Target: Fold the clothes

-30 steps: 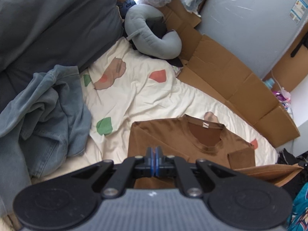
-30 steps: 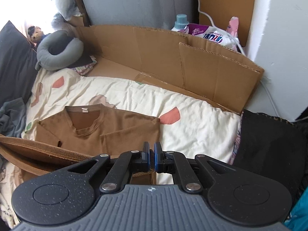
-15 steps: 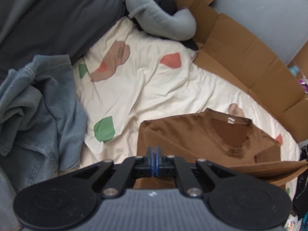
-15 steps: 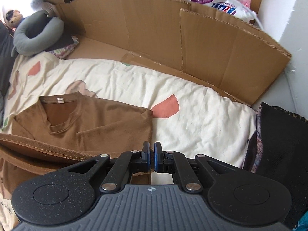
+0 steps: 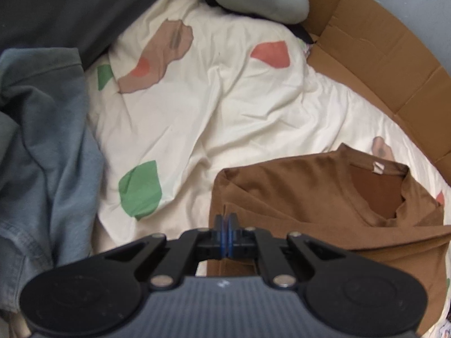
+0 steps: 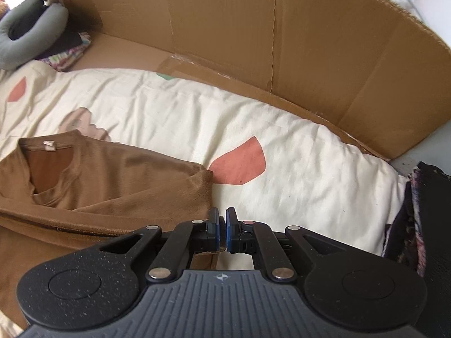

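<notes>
A brown shirt (image 5: 324,197) lies on the cream bedsheet (image 5: 225,107), collar away from me, sleeves folded in. Its bottom hem is lifted and stretched as a band across the body toward the collar. My left gripper (image 5: 225,225) is shut on the hem's left corner. My right gripper (image 6: 222,225) is shut on the hem's right corner, its pads pinching brown cloth. The shirt also shows in the right wrist view (image 6: 112,177), collar at the left.
A cardboard wall (image 6: 267,42) runs along the far side of the bed. A blue denim garment (image 5: 42,155) lies heaped at the left, a dark pillow (image 5: 70,8) behind it. A grey neck pillow (image 6: 25,39) sits at the head. A dark cloth (image 6: 428,225) lies at the right.
Both grippers have moved forward and lower over the bed, carrying the shirt's hem toward the collar. Both stay shut on the hem.
</notes>
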Available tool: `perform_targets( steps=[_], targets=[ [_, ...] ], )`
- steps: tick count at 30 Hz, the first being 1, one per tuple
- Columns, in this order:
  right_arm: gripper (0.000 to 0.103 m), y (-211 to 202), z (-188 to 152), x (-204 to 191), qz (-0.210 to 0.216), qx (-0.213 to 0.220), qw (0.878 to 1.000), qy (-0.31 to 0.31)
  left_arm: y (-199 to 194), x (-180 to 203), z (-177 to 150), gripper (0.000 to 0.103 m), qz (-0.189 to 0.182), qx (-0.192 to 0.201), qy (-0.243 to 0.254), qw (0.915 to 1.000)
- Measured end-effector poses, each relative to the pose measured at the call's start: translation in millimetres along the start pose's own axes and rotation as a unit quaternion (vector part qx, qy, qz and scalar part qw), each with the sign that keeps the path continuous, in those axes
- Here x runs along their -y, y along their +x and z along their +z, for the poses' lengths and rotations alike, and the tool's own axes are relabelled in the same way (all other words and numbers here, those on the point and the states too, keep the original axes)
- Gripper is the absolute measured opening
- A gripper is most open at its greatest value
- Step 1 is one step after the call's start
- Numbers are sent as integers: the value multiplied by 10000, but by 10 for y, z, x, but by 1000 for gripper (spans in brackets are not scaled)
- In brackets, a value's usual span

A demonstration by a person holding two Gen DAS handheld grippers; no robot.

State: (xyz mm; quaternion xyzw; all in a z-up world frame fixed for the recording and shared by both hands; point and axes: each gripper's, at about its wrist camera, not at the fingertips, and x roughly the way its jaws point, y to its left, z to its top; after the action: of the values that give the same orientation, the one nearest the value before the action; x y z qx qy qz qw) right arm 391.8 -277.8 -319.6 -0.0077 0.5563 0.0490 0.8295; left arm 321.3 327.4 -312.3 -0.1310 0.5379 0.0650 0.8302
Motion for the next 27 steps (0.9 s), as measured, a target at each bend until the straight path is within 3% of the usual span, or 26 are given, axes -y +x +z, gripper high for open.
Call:
perform_targets(
  steps=[6,9,11,13,20,24,27],
  targets=[
    [6,144,-41,66,158,171,9996,184,123,-45,-35,7,-173,51,-195,9996],
    [11,63,-56,118,228,389,9987,226,-65,-72,-87,16,-359,420,-399,9977],
    [17,-12,-61,165,248,535,9979,250,-178,-72,-146,38,-414,596,-399,9966],
    [31,-106,-84,218,223,747,9966,276,-272,-71,-217,47,-425,779,-372,9954],
    [37,-367,-394,383,328,1578,9847,667,-374,-246,-457,48,-205,1169,-309,9925],
    [37,-336,-625,347,456,1629,9813,916,-282,-246,-579,48,-223,1102,-113,9936],
    [45,-295,-785,247,496,1542,9830,866,-216,-211,-669,49,-357,1095,-159,9932]
  ],
)
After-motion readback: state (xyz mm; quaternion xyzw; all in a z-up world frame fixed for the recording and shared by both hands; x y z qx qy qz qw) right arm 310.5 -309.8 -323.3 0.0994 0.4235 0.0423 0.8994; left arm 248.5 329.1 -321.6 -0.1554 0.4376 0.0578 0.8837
